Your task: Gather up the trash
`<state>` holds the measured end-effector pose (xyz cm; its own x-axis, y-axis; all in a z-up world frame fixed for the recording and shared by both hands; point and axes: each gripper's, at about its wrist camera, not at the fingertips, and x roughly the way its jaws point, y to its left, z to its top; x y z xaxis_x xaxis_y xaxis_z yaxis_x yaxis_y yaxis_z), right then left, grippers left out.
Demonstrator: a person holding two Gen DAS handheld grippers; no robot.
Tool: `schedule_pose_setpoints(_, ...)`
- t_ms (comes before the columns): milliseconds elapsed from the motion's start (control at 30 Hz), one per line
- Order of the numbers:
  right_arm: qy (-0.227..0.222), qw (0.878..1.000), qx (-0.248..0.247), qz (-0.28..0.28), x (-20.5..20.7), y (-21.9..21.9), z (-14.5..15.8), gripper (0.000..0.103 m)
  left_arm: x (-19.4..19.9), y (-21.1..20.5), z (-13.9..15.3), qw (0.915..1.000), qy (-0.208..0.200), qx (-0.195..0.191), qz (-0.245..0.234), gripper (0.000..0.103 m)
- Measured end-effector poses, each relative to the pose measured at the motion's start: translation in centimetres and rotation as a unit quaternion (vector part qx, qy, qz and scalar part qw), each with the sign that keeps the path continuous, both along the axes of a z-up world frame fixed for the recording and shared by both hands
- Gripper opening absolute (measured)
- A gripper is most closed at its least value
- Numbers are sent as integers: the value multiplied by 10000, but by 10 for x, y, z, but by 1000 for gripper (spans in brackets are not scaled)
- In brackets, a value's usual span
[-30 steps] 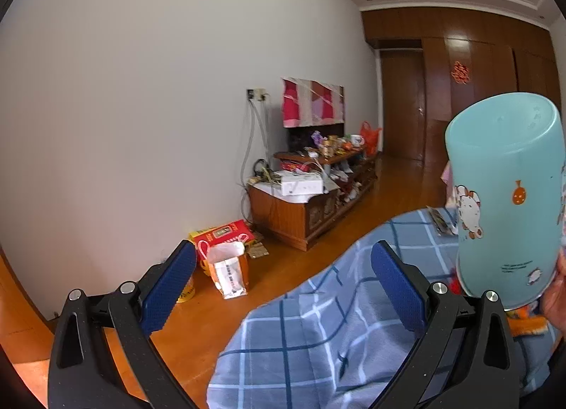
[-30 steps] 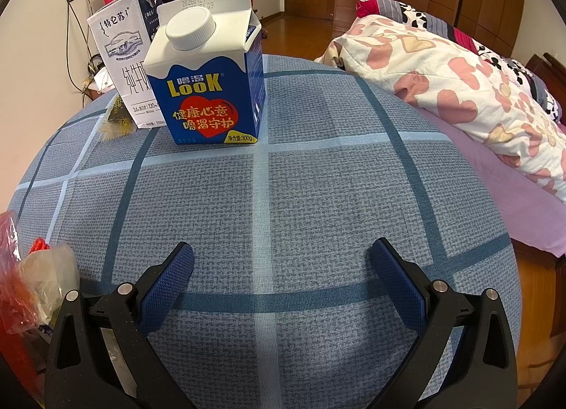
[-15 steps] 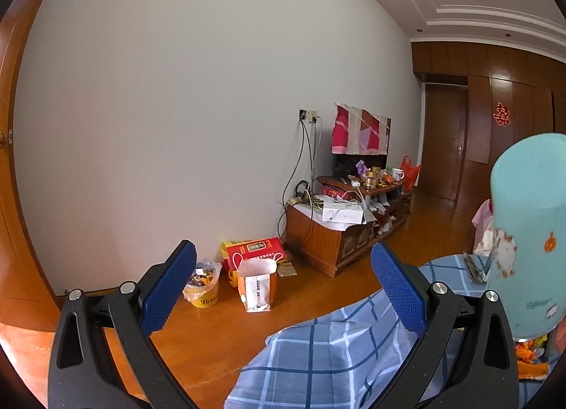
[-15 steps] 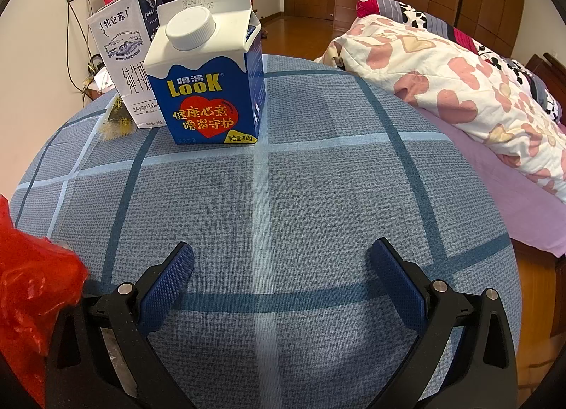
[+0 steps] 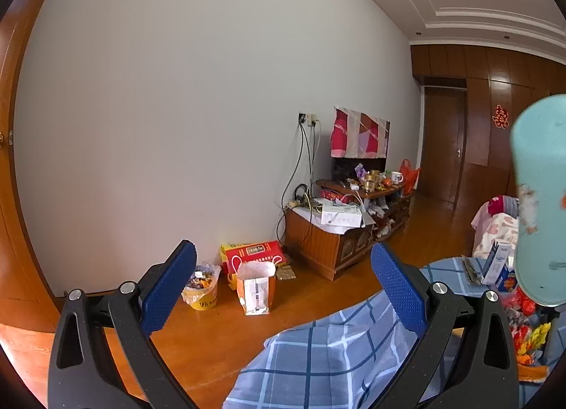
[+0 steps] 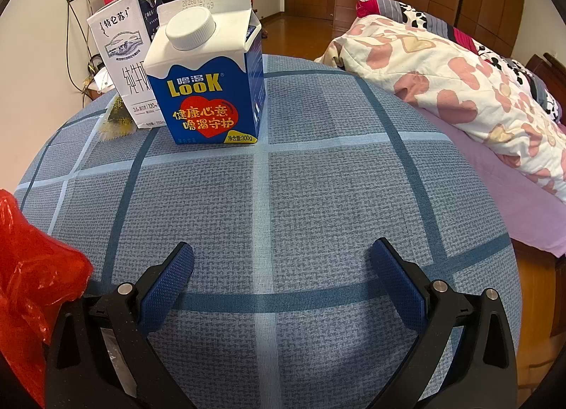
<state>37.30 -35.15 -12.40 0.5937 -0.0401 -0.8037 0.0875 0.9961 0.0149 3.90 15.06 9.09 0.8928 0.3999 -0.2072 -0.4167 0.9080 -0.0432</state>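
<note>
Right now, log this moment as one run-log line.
left gripper: open, empty | right gripper: open, empty, over tablecloth | blue carton: upright, untouched | white carton: behind it

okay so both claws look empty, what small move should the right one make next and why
Probably ease the right claw forward toward the blue LOOK carton. The claw is open and empty, and the carton stands upright dead ahead on the checked tablecloth, nearer than the white milk carton.

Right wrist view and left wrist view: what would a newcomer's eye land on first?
In the right wrist view, the blue LOOK carton stands upright on the plaid cloth, a white milk carton close behind it and red plastic at the left edge. In the left wrist view, a pale blue bin fills the right edge.
</note>
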Motion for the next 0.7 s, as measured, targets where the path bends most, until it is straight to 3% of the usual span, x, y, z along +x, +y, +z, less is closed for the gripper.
schedule_pose_setpoints(167, 2, 10000, 0, 0, 0, 0, 0, 98, -7, 5, 6, 9998, -146, -7, 115, 97)
schedule_pose_setpoints(433, 2, 10000, 1, 1, 0, 0, 0, 98, -36, 13, 29, 9947, -756, 272, 638, 97)
schedule_pose_setpoints(700, 3, 10000, 1, 1, 0, 0, 0, 98, -4, 2, 9, 9999, 0, 165, 43, 97)
